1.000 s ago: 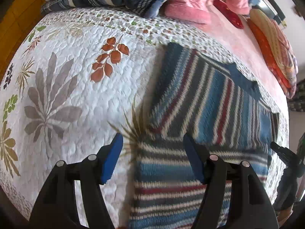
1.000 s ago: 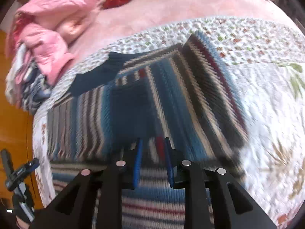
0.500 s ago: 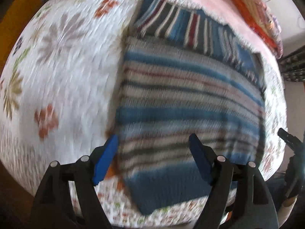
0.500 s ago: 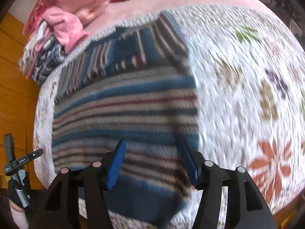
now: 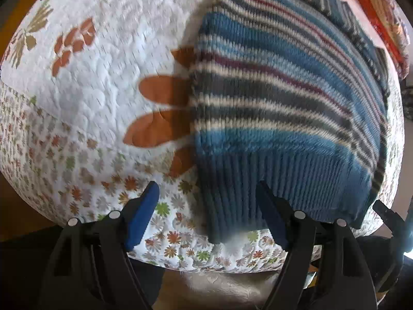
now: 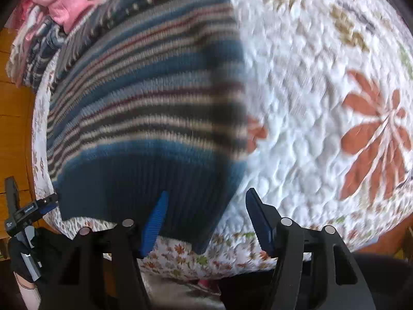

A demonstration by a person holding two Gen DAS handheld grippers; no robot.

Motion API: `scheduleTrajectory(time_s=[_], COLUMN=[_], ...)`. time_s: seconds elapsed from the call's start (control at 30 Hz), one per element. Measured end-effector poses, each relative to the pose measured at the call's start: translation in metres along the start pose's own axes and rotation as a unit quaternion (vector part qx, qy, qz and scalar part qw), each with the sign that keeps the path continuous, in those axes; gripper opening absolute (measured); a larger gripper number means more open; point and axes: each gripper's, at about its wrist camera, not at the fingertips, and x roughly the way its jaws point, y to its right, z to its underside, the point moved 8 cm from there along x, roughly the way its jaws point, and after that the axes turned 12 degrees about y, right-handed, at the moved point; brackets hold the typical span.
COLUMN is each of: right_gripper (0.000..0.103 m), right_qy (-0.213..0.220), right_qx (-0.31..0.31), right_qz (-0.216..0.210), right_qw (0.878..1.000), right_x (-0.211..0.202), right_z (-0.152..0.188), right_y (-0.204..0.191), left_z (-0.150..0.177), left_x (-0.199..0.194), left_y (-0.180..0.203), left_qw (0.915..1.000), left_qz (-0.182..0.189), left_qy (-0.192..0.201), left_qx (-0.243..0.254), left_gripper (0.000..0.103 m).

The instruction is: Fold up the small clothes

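pink clothes (image 6: 64, 2) in right view only

A home bedroom — quilted floral bedspread (image 5: 108, 59), heaped pink clothes (image 6: 64, 2).

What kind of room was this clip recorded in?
Most likely a bedroom. The striped sweater lies on a bed covered by a quilted floral bedspread, with a heap of pink and plaid clothes at the far end and warm wood panelling beside the bed.
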Motion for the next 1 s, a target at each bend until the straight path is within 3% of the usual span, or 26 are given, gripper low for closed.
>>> scheduleTrajectory(time_s=[0.07,0.2,0.23,0.27,0.3,0.37,0.43,0.57,0.77,1.0], right_gripper=[0.060,0.036,0.031,0.016,0.011,0.010,0.010,0.010,0.010,0.010], right_qy=[-0.016,-0.041,-0.037,-0.033,-0.030,-0.022,-0.007,0.026,0.064,0.065], right_qx=[-0.002,0.005,0.007,0.013,0.024,0.029,0.030,0.041,0.054,0.050], right_qz=[0.000,-0.003,-0.003,-0.012,-0.028,-0.041,-0.055,-0.103,-0.146,-0.149], right_qw=[1.000,0.999,0.999,0.999,0.999,0.999,0.998,0.994,0.986,0.985], right_x=[0.008,0.023,0.023,0.021,0.019,0.016,0.009,-0.012,-0.039,-0.050], right_z=[0.006,0.016,0.014,0.013,0.011,0.006,0.001,-0.010,-0.036,-0.082], right_y=[-0.003,-0.006,-0.006,-0.006,-0.007,-0.009,-0.012,-0.018,-0.017,-0.031], left_z=[0.002,0.006,0.007,0.008,0.009,0.011,0.013,0.017,-0.004,-0.052], left_x=[0.006,0.011,0.013,0.012,0.012,0.011,0.009,-0.001,-0.037,-0.063], left_y=[0.001,0.002,0.005,0.006,0.007,0.009,0.011,0.022,0.033,0.040], left_qw=[1.0000,0.9997,0.9997,0.9996,0.9995,0.9993,0.9989,0.9975,0.9887,0.9816], left_qz=[0.005,0.018,0.019,0.022,0.025,0.033,0.044,0.069,0.142,0.167], left_qy=[-0.008,-0.014,-0.014,-0.015,-0.015,-0.015,-0.015,-0.005,0.043,0.084], left_qx=[-0.001,0.001,0.003,0.007,0.008,0.010,0.004,-0.008,-0.024,-0.036], left_gripper=[0.077,0.071,0.062,0.054,0.050,0.025,0.013,0.009,0.008,0.008])
